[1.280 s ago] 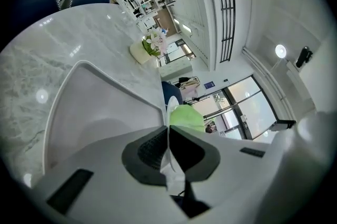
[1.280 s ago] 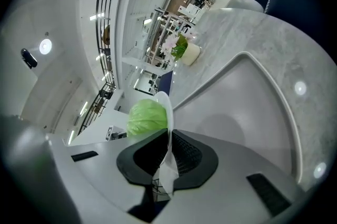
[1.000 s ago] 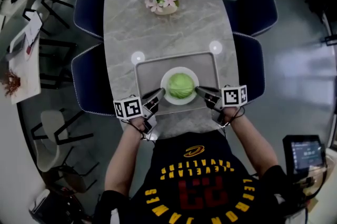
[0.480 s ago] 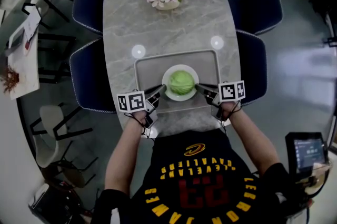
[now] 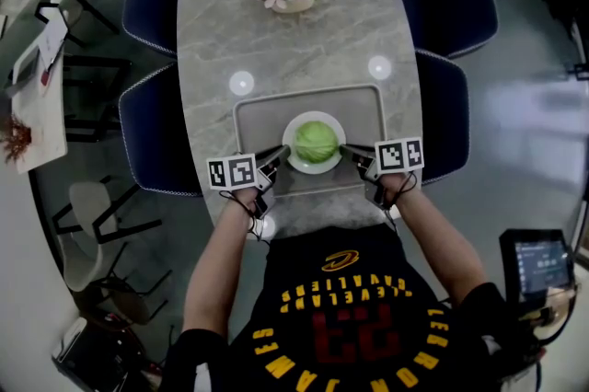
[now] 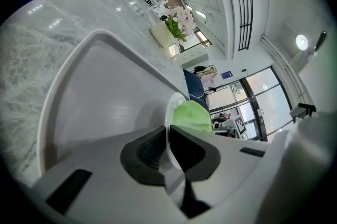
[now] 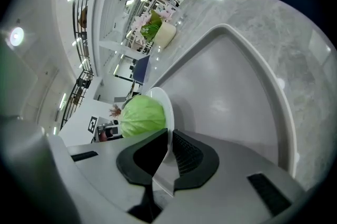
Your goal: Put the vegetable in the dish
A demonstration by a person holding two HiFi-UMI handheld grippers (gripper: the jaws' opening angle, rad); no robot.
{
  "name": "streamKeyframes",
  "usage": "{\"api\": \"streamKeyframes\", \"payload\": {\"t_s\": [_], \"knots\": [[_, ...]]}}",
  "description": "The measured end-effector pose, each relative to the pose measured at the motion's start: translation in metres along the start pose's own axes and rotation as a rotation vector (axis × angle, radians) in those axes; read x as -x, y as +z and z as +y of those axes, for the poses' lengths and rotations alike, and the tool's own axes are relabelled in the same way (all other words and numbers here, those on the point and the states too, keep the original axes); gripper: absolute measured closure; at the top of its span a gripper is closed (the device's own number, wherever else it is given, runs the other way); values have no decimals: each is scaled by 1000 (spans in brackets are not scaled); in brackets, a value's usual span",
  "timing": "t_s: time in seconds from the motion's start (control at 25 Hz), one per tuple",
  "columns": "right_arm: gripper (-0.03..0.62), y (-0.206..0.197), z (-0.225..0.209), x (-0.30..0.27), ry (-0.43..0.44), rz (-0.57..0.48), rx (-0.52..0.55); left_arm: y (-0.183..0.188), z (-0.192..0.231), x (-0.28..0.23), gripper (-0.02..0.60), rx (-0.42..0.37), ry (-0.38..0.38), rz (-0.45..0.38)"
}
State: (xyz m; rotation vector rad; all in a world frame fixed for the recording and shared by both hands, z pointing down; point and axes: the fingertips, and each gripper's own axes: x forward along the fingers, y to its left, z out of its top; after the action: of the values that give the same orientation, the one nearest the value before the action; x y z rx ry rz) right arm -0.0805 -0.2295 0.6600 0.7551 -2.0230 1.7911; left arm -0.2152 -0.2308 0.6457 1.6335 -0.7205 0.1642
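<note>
cabbage (image 5: 316, 142) in dish (image 5: 316, 167), fingers (image 6: 150, 150) (image 7: 192, 157) clamping its rim

Both forearms reach up from the bottom of the head view, bare below the short sleeves, the left forearm (image 5: 219, 257) angled slightly right and the right forearm (image 5: 440, 238) angled left. The left hand (image 5: 245, 201) and right hand (image 5: 390, 189) each grip a handle just below centre frame. The left gripper (image 5: 282, 153) and right gripper (image 5: 346, 151) point inward toward each other, their marker cubes facing up. In each gripper view the jaws are closed tight on the thin rim of the dish (image 5: 291, 134), one from each side.
</note>
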Motion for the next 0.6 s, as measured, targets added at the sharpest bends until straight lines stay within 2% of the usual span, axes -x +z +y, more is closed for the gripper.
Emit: {"api": "streamKeyframes", "payload": {"t_s": [0.36,0.6], "knots": [[576,0,1,-2,-30,9,-11,-4,11,-3,560,24,67,26],[576,2,-7,-6,-48,28,1,-6,15,-8,560,25,86,38]]}}
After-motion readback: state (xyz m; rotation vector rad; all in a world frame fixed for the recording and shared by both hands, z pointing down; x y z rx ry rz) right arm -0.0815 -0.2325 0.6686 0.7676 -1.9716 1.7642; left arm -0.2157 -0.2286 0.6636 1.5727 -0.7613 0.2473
